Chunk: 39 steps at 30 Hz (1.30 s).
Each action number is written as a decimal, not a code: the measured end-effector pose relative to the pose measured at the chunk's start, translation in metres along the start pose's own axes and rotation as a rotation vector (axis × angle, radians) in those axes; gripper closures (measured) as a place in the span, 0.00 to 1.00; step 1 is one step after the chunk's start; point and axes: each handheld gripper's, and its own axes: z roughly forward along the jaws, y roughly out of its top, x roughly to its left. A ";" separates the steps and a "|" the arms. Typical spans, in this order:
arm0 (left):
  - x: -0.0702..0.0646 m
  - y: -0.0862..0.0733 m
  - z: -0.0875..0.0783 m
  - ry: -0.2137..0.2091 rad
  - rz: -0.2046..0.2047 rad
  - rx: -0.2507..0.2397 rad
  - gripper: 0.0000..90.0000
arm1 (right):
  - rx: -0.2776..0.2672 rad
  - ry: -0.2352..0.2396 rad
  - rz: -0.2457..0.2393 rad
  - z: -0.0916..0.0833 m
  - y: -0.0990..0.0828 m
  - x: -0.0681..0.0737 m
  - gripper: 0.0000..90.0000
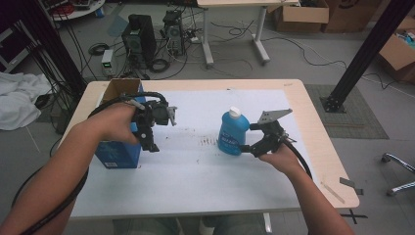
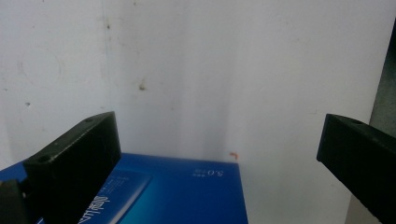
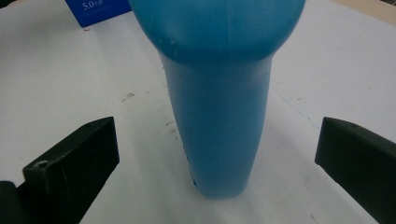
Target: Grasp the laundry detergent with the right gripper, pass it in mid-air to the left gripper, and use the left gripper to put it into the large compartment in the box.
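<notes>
A blue plastic bottle [image 1: 232, 134] with a white cap stands upright on the white sheet, right of centre. My right gripper [image 1: 250, 138] is open just to its right, jaws spread to either side of the bottle's lower half. In the right gripper view the bottle [image 3: 219, 116] stands between the jaws of the right gripper [image 3: 217, 158], with a gap on each side. A blue box [image 1: 119, 149] with an open cardboard top stands at the left. My left gripper [image 1: 159, 128] hovers open by its right side. In the left gripper view the left gripper [image 2: 217, 154] holds nothing, above the box [image 2: 187, 191].
A white sheet [image 1: 195, 171] covers most of the wooden table [image 1: 323, 147]. Dark smudges [image 1: 208, 142] mark the sheet left of the bottle. The blue box [image 3: 98, 7] shows far off in the right gripper view. Computers, cables and cardboard boxes lie on the floor beyond the table.
</notes>
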 end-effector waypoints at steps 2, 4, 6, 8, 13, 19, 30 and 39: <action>0.000 0.000 -0.001 0.003 -0.001 -0.002 0.00 | -0.007 0.006 0.003 0.003 0.000 -0.001 0.00; 0.000 0.001 -0.001 0.002 -0.003 -0.003 0.00 | -0.016 0.007 0.002 0.008 0.000 -0.002 0.00; 0.000 0.001 -0.001 0.004 -0.002 -0.013 0.00 | -0.018 0.013 0.002 0.011 -0.001 -0.002 0.00; 0.000 0.001 0.000 0.002 0.000 -0.016 0.00 | -0.020 0.017 0.004 0.016 -0.002 -0.003 0.00; 0.001 0.001 0.002 0.005 0.005 -0.021 0.00 | -0.052 0.012 0.008 0.023 -0.005 -0.005 0.00; 0.000 0.002 0.001 0.008 0.000 -0.019 0.00 | -0.074 0.020 0.010 0.033 -0.011 -0.006 0.00; 0.000 0.002 0.000 0.016 -0.001 -0.024 0.00 | -0.112 0.014 0.020 0.044 -0.016 -0.009 0.00; 0.000 0.000 0.001 0.013 -0.006 -0.022 0.00 | -0.127 0.004 0.009 0.047 -0.021 -0.008 0.02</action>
